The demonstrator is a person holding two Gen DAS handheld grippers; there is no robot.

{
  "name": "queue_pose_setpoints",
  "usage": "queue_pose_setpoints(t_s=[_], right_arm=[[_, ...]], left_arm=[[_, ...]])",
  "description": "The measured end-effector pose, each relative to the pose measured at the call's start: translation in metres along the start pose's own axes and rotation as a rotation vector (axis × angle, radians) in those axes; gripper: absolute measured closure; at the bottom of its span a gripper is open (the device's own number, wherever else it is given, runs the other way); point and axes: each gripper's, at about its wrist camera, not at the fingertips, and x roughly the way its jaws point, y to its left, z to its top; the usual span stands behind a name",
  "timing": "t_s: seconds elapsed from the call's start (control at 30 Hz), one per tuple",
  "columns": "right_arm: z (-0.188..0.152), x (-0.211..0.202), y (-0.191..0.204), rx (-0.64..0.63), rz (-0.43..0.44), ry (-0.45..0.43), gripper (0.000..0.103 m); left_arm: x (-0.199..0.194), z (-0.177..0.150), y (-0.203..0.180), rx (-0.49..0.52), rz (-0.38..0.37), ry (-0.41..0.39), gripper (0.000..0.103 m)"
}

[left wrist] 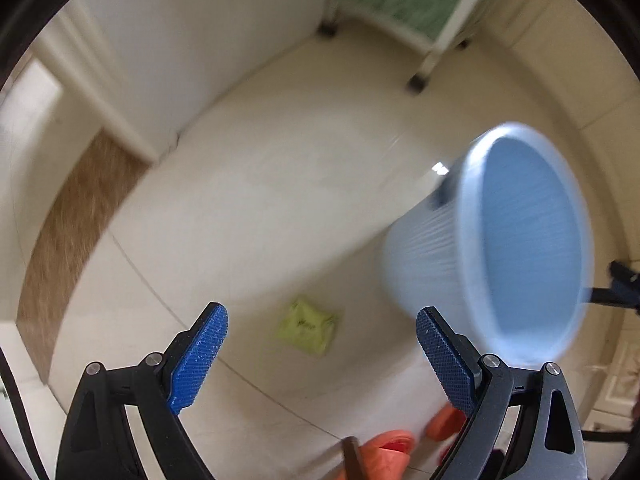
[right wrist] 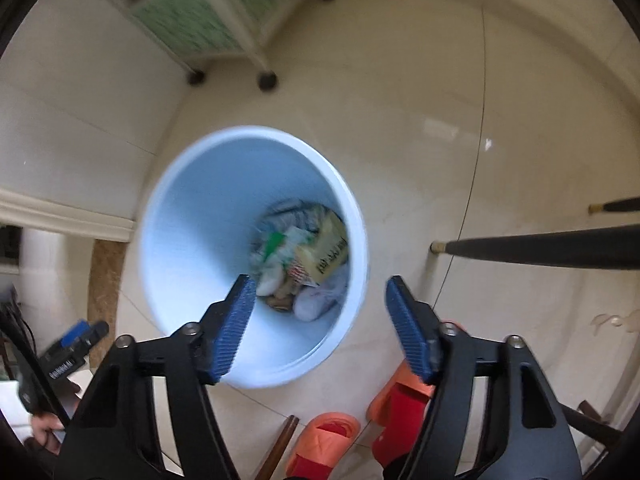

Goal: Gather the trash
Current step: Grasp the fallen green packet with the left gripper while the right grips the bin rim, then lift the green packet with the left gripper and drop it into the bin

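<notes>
A: Item one, the left gripper (left wrist: 322, 330). How is it listed?

B: Jaws spread wide, nothing held between the blue pads (left wrist: 208, 344). It is pointed down at the floor.

A: Item two, the right gripper (right wrist: 320, 300)?

B: Jaws parted, less widely, nothing gripped. It is aimed down into the pale blue bin (right wrist: 168, 248).

A: The bin is taken as the landmark. How is it entered?

B: A ribbed plastic bin, standing upright on the cream tiled floor (right wrist: 420, 128). Its bottom is filled with wrappers and crumpled paper (right wrist: 304, 256).

A: And the loose trash?

B: One yellow-green wrapper (left wrist: 308, 326) is recorded flat on the tiles just beside the bin, on its left in the left wrist view, seen between the left gripper's fingers and not touched by them.

A: Other entries?

B: Beyond the bin, a white-framed rack with green panels (right wrist: 192, 20) is set by the wall. Nearer than the bin, orange slippers over red socks (right wrist: 400, 404) are noted. Right of the bin, dark furniture legs (right wrist: 540, 246) are seen.
</notes>
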Motion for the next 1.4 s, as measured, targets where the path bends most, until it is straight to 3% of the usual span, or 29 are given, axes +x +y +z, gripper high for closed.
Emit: queue_pose_setpoints(t_s=[0.07, 0.13, 0.2, 0.27, 0.3, 0.43, 0.63, 0.77, 1.0, 1.1, 1.17, 1.2, 1.23, 1.3, 1.4], right_arm=[[0.006, 0.030, -0.011, -0.001, -0.012, 0.035, 0.040], [0.010, 0.047, -0.017, 0.002, -0.003, 0.047, 0.048], [0.012, 0.058, -0.017, -0.027, -0.022, 0.059, 0.060], [0.011, 0.063, -0.016, -0.070, -0.026, 0.059, 0.081], [0.011, 0.061, -0.014, -0.087, -0.034, 0.053, 0.086], [0.013, 0.060, -0.015, -0.090, -0.008, 0.053, 0.088], [0.014, 0.060, -0.016, -0.095, -0.005, 0.053, 0.088], [0.015, 0.064, -0.017, -0.089, -0.004, 0.051, 0.088], [0.017, 0.068, -0.022, -0.075, 0.005, 0.055, 0.088], [0.018, 0.068, -0.023, -0.073, 0.008, 0.056, 0.088], [0.017, 0.069, -0.024, -0.075, 0.004, 0.055, 0.088], [0.017, 0.069, -0.024, -0.075, 0.003, 0.054, 0.087], [0.016, 0.069, -0.024, -0.074, 0.003, 0.054, 0.087], [0.016, 0.069, -0.024, -0.073, 0.005, 0.055, 0.088], [0.015, 0.070, -0.023, -0.073, 0.007, 0.054, 0.088]], left_arm=[[0.035, -0.004, 0.007, -0.030, -0.005, 0.049, 0.011], [0.065, -0.010, 0.009, -0.042, -0.021, 0.075, 0.011], [0.097, -0.018, 0.006, -0.018, -0.019, 0.106, 0.011], [0.124, -0.024, 0.005, -0.002, -0.013, 0.117, 0.011], [0.138, -0.027, 0.003, 0.003, -0.017, 0.132, 0.011], [0.190, -0.046, -0.001, 0.002, -0.030, 0.166, 0.011], [0.255, -0.064, -0.017, 0.135, 0.053, 0.199, 0.012], [0.277, -0.065, -0.022, 0.171, 0.079, 0.168, 0.016], [0.294, -0.054, -0.026, 0.149, 0.060, 0.127, 0.020], [0.297, -0.050, -0.031, 0.170, 0.054, 0.103, 0.031], [0.294, -0.050, -0.034, 0.182, 0.042, 0.065, 0.059], [0.294, -0.051, -0.033, 0.185, 0.030, 0.061, 0.085], [0.296, -0.049, -0.032, 0.176, 0.005, 0.079, 0.092], [0.300, -0.046, -0.026, 0.160, -0.036, 0.092, 0.097], [0.297, -0.038, -0.037, 0.176, -0.035, 0.085, 0.098]])
